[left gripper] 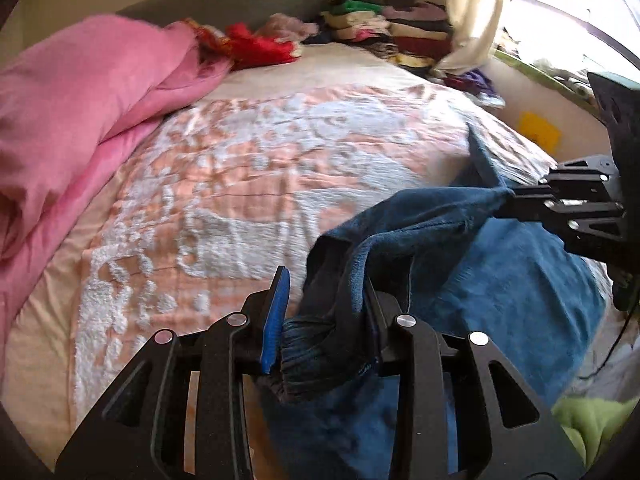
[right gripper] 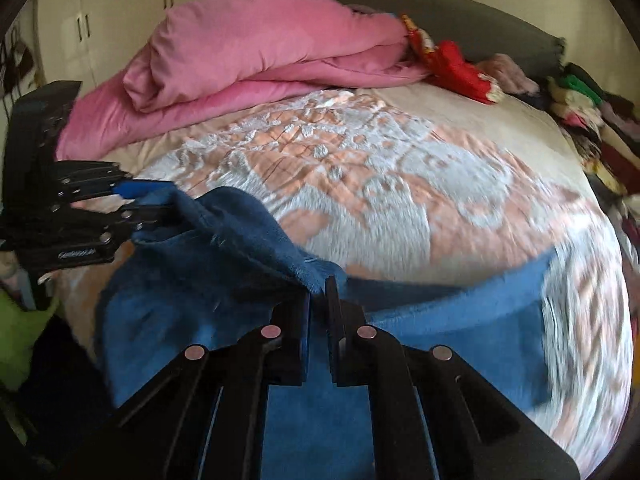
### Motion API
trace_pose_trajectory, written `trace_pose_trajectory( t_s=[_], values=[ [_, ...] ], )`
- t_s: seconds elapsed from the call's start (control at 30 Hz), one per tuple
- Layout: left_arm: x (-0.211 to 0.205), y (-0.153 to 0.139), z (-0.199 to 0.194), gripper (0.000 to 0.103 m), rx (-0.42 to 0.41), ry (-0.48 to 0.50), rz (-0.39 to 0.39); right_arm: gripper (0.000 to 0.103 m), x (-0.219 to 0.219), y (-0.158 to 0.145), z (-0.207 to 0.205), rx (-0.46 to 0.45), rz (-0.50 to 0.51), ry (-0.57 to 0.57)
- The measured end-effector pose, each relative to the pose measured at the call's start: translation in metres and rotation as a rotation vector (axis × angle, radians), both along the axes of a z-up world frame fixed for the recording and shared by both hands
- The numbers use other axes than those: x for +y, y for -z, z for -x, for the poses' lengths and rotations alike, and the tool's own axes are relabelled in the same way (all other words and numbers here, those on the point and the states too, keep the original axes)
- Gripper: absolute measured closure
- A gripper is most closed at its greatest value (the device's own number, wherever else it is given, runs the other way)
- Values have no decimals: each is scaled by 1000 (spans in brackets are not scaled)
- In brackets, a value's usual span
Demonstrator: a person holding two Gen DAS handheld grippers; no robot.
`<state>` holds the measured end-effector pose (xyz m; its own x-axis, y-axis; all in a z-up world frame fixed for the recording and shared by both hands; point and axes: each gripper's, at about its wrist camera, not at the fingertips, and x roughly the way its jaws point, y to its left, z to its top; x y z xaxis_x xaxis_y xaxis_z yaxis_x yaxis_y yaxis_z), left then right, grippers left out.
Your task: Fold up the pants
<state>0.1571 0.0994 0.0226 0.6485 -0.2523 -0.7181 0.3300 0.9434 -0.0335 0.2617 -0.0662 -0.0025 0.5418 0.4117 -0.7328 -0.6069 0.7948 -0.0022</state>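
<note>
Pants, blue and fleecy, hang bunched between the left hand-held gripper and right hand-held gripper, both clamping fabric.

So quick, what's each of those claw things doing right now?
Left gripper: shut on the blue pants.
Right gripper: shut on the same pants.

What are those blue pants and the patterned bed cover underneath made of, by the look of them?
Blue pants: probably a soft fleece or terry-like knit, matte and fuzzy, with a gathered ribbed band. Bed cover: seemingly quilted cloth, peach with raised, tufted white pile in patches. Blur leaves both uncertain.
</note>
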Motion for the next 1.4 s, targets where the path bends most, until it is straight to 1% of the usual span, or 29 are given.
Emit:
trace_pose_trajectory(
  t_s=[0.07,0.13,0.23,0.33,0.43,0.5,0.6,0.63,0.73,0.83,0.9,0.93,1.1,1.13,1.2,1.27,1.33,1.4],
  values=[
    [-5,-2,13,77,1,40,9,97,-17,0,28,9,-40,18],
    [-10,-4,26,77,7,77,11,97,-26,4,49,30,-63,30],
    [-14,-3,47,77,25,124,1,97,-28,8,82,48,-44,21],
    [-13,6,62,77,57,157,-43,97,-24,10,102,91,-53,5],
    [-5,18,75,77,93,144,-90,97,-11,18,124,123,-32,-50],
    [-1,23,83,77,112,134,-105,96,-3,27,133,141,-11,-71],
    [5,26,94,77,114,120,-124,96,8,40,145,195,-9,-94],
    [7,25,97,77,111,118,-124,96,13,42,150,192,7,-107],
    [15,24,101,77,111,99,-118,96,22,44,158,191,23,-137],
    [16,25,104,74,112,99,-117,96,21,47,160,196,38,-128],
    [13,28,108,68,109,105,-139,96,22,53,157,208,59,-109],
    [12,29,110,65,108,100,-158,94,23,56,155,221,64,-106],
    [19,13,125,52,79,87,-152,93,28,70,151,255,71,-93],
    [23,9,129,49,75,77,-147,93,28,72,152,258,71,-92],
    [29,4,133,49,75,62,-133,93,29,74,151,262,67,-88],
    [34,-6,137,49,55,35,-120,92,31,75,150,261,67,-94],
    [33,-17,136,49,42,30,-82,88,32,75,151,267,61,-104],
    [23,-23,129,49,41,47,-49,88,34,72,152,272,56,-114]
  ],
)
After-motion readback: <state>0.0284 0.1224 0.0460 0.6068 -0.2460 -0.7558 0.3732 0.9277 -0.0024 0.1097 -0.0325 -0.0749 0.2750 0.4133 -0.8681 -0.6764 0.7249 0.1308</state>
